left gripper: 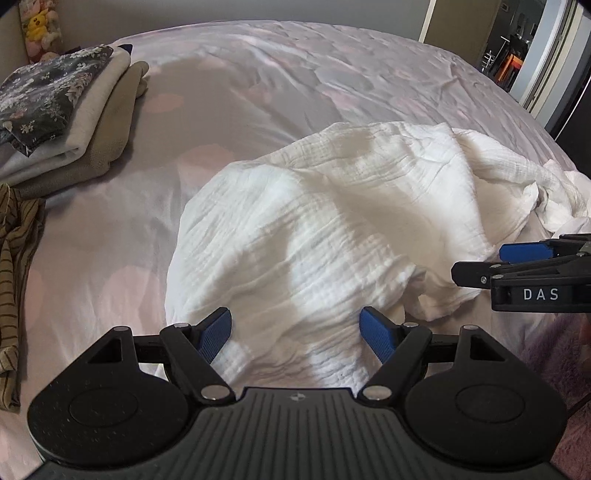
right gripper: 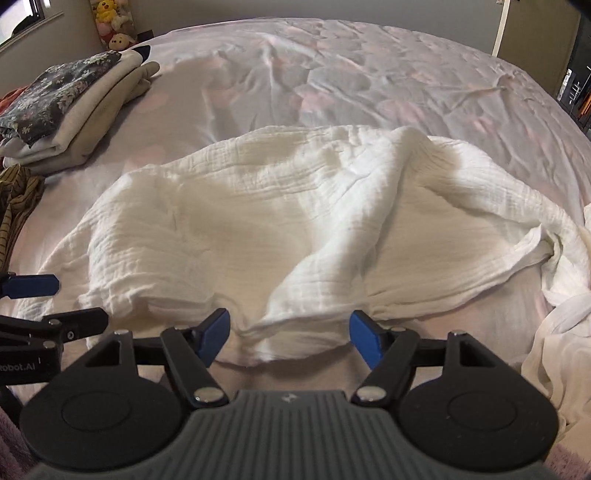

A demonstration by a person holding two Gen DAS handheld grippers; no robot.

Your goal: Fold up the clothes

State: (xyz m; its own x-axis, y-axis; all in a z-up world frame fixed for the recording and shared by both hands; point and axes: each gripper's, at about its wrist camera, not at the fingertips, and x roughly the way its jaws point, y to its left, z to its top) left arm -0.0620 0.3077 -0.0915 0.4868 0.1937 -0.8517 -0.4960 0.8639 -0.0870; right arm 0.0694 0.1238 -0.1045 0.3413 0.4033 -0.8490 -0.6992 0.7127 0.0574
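A white crinkled garment (left gripper: pixel 332 221) (right gripper: pixel 295 214) lies rumpled across the near part of the bed, with a knotted tie at its right end (right gripper: pixel 550 251). My left gripper (left gripper: pixel 295 328) is open above the garment's near left part, blue pads spread wide, nothing between them. The right gripper (right gripper: pixel 290 330) is also open, hovering over the garment's near hem. Each gripper shows in the other's view: the right one (left gripper: pixel 524 266) at the right edge, the left one (right gripper: pixel 33 299) at the left edge.
A pink-grey patterned bedsheet (left gripper: pixel 277 74) covers the bed. A stack of folded clothes (left gripper: pixel 62 114) (right gripper: pixel 70 103) sits at the far left, a brown striped garment (left gripper: pixel 14 258) nearer. Plush toys (right gripper: pixel 110 26) stand in the corner. More white fabric (right gripper: pixel 561 350) lies at the right.
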